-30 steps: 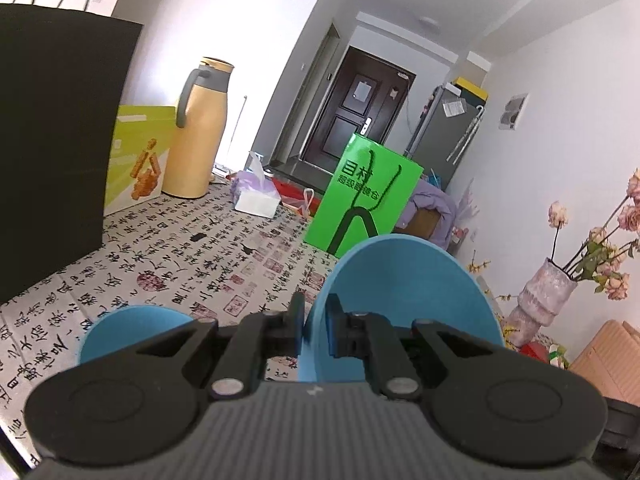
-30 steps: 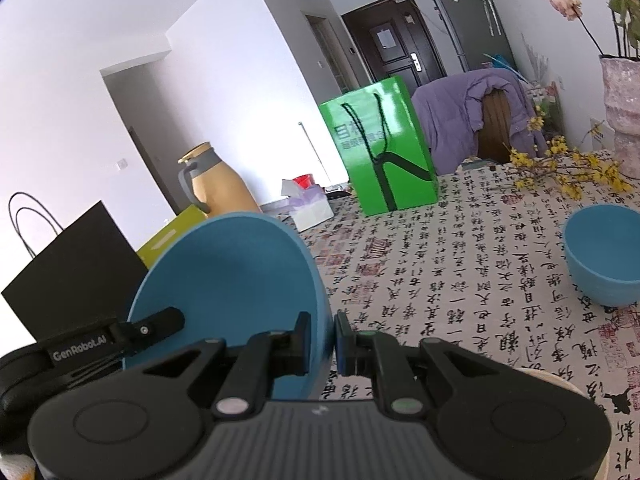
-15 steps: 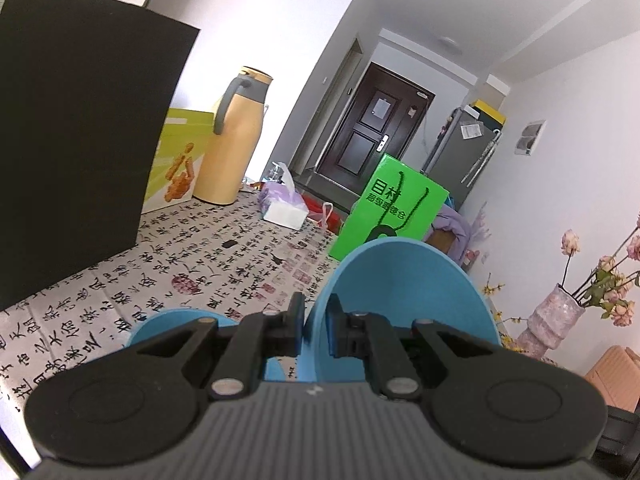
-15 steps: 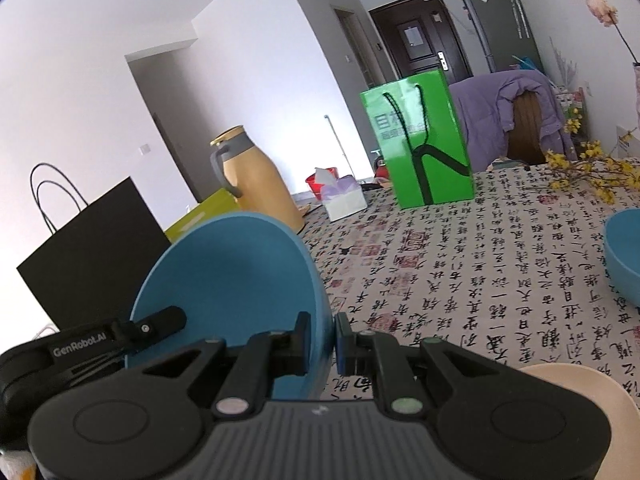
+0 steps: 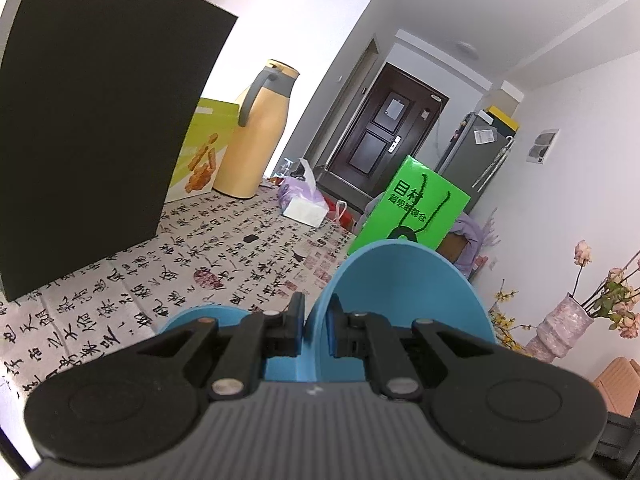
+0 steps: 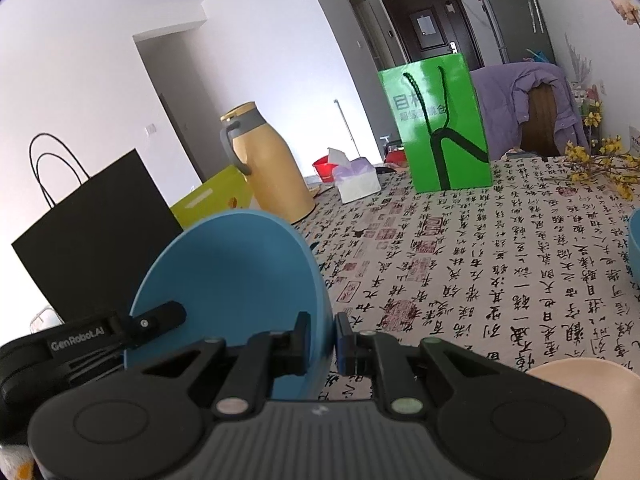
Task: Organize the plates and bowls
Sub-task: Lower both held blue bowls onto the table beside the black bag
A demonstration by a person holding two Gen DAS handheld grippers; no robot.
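Pinching the left rim of a blue bowl with the left gripper, pads closed tight on the thin wall. Clamping the opposite, right rim of that same bowl with the right gripper, likewise closed on it. Holding the bowl tipped up on edge above the near part of the table, hollow side facing back toward both cameras.

Reading "GenRobot.AI" in white along the black side of the left gripper, seen in the right wrist view at the bowl's left rim.

Showing a tablecloth printed all over with black Chinese calligraphy and red seal stamps. Showing "目村" in large white characters on the upright green paper bag at the far end of the table, with a smaller white line beneath, too blurred to read fully. Carrying a picture of fried snacks on the yellow-green box at far left, no legible words.

Standing at near left, a plain black paper bag; beyond the box, a yellow thermos jug with a grey handle; right of the jug, a tissue box.

Lying on the cloth at near left, partly hidden behind the left gripper, a second blue dish. Resting at near right in the right wrist view, a cream dish, and farther right a sliver of another blue bowl at the picture's edge.

Bearing paper notices, unreadable, on the dark door and the grey fridge far behind.
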